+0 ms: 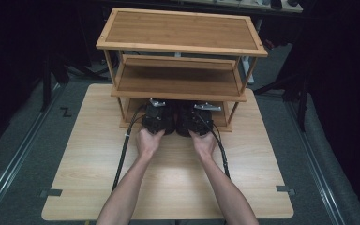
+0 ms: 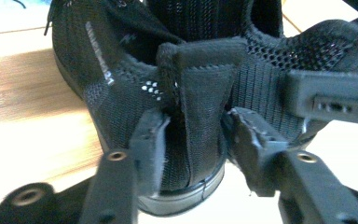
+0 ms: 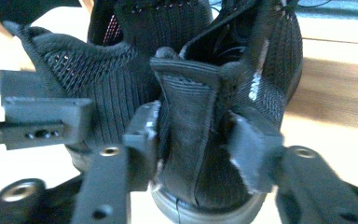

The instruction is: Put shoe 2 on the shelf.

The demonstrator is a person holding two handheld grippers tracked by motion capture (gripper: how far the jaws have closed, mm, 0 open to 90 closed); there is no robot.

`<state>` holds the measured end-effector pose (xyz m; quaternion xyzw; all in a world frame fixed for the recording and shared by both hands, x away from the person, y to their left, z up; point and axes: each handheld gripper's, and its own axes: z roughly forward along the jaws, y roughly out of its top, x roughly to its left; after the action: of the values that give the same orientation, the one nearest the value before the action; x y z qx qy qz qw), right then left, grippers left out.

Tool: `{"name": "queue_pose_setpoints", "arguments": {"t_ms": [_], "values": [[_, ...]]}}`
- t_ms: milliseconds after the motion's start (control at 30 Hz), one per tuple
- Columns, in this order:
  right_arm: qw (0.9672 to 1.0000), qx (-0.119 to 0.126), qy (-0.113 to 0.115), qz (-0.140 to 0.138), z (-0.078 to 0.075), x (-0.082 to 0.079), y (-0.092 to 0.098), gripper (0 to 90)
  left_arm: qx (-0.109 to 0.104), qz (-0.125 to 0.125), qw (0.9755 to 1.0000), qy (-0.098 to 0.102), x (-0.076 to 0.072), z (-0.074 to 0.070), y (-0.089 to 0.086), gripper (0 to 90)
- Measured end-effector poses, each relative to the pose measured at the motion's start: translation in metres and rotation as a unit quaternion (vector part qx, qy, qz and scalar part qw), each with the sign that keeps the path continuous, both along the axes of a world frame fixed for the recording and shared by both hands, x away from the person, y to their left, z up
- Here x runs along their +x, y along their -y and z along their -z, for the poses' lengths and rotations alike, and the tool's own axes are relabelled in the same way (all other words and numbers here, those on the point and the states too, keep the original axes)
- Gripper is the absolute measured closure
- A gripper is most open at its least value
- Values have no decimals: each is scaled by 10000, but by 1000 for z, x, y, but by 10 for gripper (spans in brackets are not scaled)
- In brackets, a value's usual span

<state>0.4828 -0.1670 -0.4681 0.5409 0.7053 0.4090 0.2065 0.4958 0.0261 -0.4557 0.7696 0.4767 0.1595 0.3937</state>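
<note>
Two black mesh shoes sit side by side on the bottom tier of a three-tier bamboo shoe rack (image 1: 178, 33), which stands on the worktop (image 1: 89, 164). The left tool (image 2: 193, 135) straddles the heel tab of the left shoe (image 2: 121, 79), its pads a little clear of the fabric. The right tool (image 3: 200, 135) stands the same way at the heel of the right shoe (image 3: 261, 60), loosened. Placing looks done; what remains is drawing both tools back. The two upper tiers are bare.
</note>
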Motion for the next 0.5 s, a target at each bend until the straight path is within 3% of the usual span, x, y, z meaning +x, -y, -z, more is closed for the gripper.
{"name": "queue_pose_setpoints", "arguments": {"t_ms": [167,233,300,500], "values": [[10000,-4,33,-89,-3,-9,7,441,-30,96,9999,106,-8,-7,-4,389],[9998,-6,128,-144,-5,-15,13,432,-50,146,9997,170,-14,-11,-7,374],[9996,46,179,-201,-9,-25,24,422,-232,141,9993,270,-22,-12,-12,366],[9995,20,221,-241,-12,-42,47,424,-262,194,9987,389,-35,-11,-18,347]]}}
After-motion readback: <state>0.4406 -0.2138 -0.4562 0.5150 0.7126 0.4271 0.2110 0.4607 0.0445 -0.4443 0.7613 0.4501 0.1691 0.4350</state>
